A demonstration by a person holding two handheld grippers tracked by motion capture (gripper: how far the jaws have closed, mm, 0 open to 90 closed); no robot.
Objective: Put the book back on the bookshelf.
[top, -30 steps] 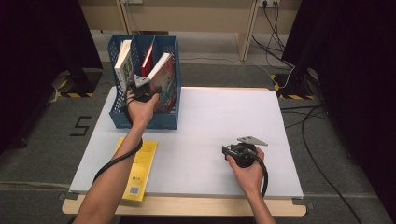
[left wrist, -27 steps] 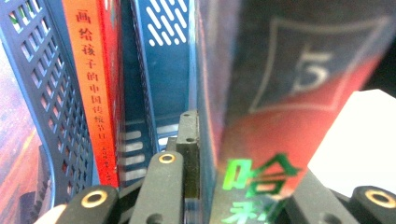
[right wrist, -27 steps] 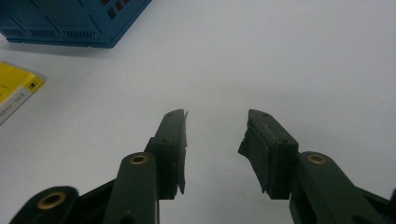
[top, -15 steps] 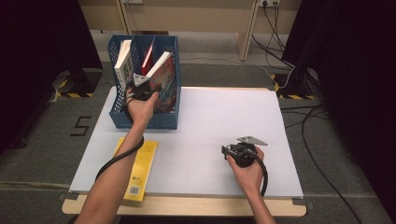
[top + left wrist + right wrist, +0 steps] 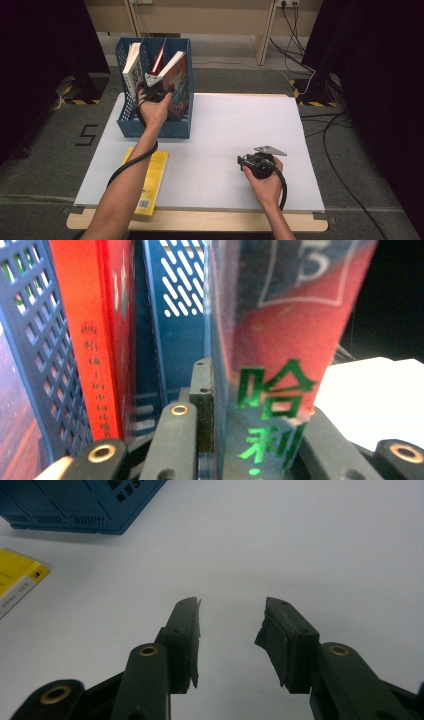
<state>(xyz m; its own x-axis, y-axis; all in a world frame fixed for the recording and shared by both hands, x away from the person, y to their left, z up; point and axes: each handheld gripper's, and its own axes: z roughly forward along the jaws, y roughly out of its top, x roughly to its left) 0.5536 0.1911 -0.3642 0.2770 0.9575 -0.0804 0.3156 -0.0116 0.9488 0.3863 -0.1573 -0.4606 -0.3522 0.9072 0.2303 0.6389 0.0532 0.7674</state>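
almost nothing has changed in the last second. the left gripper (image 5: 159, 91) was at the blue file box (image 5: 131, 125) then and is there now, clamped on the red book (image 5: 295, 340), which leans in the box's right slot. since the book has not risen or sunk, i judge it is being settled into place, not pulled out. the right gripper (image 5: 227, 640) has not moved either; it rests on the white table (image 5: 225, 135) with its jaws apart and nothing between them. the yellow book (image 5: 150, 180) lies flat near the table's front edge, probably next in line.
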